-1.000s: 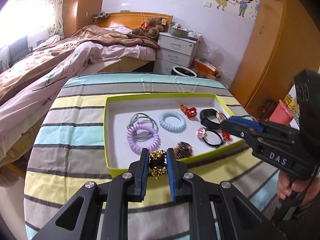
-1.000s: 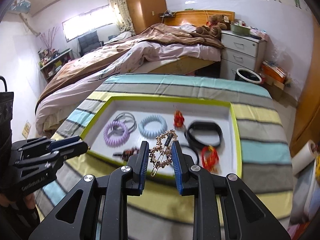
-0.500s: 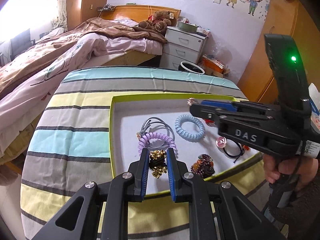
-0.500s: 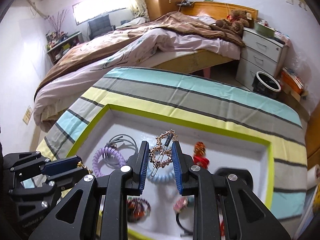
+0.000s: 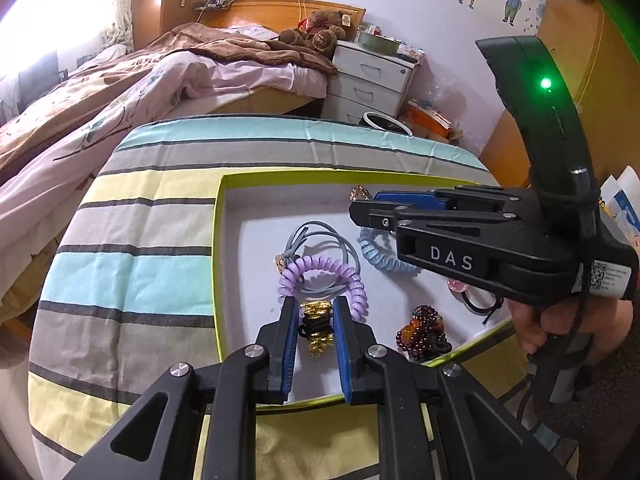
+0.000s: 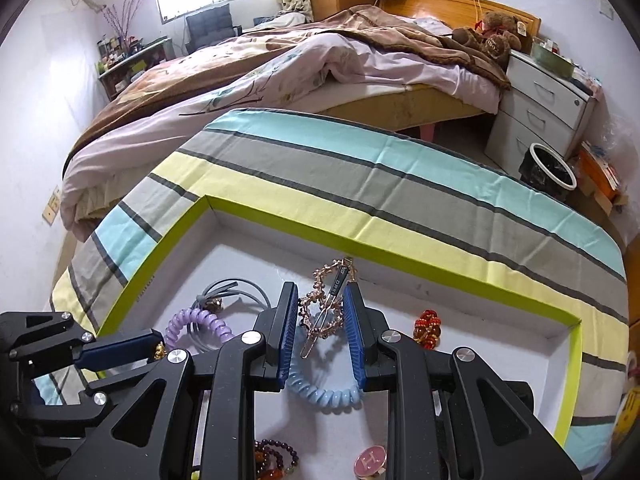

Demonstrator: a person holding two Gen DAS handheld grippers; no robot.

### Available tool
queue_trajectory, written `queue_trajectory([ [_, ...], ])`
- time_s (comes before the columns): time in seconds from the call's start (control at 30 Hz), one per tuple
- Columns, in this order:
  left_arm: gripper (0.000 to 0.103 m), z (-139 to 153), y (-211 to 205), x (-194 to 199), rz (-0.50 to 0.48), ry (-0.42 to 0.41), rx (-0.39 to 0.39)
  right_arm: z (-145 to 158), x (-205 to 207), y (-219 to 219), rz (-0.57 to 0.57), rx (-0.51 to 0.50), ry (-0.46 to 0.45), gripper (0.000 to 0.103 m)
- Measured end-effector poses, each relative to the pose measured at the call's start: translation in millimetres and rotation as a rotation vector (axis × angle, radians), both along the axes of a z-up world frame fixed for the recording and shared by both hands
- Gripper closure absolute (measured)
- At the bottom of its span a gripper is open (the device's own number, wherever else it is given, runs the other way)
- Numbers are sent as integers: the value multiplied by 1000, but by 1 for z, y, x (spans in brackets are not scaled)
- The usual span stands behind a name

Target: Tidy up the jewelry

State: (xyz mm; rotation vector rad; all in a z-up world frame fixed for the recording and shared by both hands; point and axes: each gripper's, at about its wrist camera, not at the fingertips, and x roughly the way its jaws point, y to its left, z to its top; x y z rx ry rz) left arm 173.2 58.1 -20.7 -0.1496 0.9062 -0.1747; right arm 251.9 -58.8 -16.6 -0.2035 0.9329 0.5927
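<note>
A green-rimmed white tray (image 5: pixel 218 240) (image 6: pixel 360 250) lies on the striped tablecloth. My left gripper (image 5: pixel 315 312) is shut on a gold and black hair tie (image 5: pixel 316 326), held over the tray's near left part beside a purple coil tie (image 5: pixel 320 276). My right gripper (image 6: pixel 320 300) is shut on a rose-gold hair clip (image 6: pixel 326 304), held over the tray above a blue coil tie (image 6: pixel 324 394). The right gripper also shows in the left wrist view (image 5: pixel 356 210), with the clip's tip (image 5: pixel 359 192) at its end.
In the tray lie a grey elastic (image 5: pixel 320 240), a dark beaded bracelet (image 5: pixel 424 330), a red ornament (image 6: pixel 428 328) and a pink-charm tie (image 6: pixel 370 458). A bed (image 6: pixel 280 64), a nightstand (image 6: pixel 540 100) and a bin (image 6: pixel 548 168) stand behind the table.
Both grippers have moved forward over the tray with their items still held. The right gripper has swung across toward the tray's far side, in front of the left wrist view.
</note>
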Motion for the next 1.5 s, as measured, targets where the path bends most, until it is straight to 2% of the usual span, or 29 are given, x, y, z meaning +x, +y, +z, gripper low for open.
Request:
queue_trajectory([
  [0.5, 83, -1, -1, 1, 10, 14, 13, -2, 2, 2, -18, -4, 5, 78],
  [0.57, 79, -1, -2, 1, 7, 12, 13, -3, 2, 1, -24, -2, 8, 76],
  [0.67, 71, -2, -3, 0, 6, 13, 18, -3, 2, 0, -32, 0, 9, 65],
  [0.9, 65, 3, -7, -5, 16, 10, 36, 4, -5, -9, -51, 38, 5, 65],
  [1.07, 61, 11, -13, -14, 19, -11, 49, 18, -21, -21, -77, 68, -27, 65],
  [1.3, 61, 20, -27, -32, 53, -42, 127, 35, -56, -47, -148, 121, -55, 65],
  [1.4, 61, 23, -32, -38, 65, -43, 130, 37, -74, -59, -181, 126, -81, 65],
  [1.5, 61, 25, -38, -44, 96, -37, 172, 39, -91, -69, -229, 119, -105, 65],
])
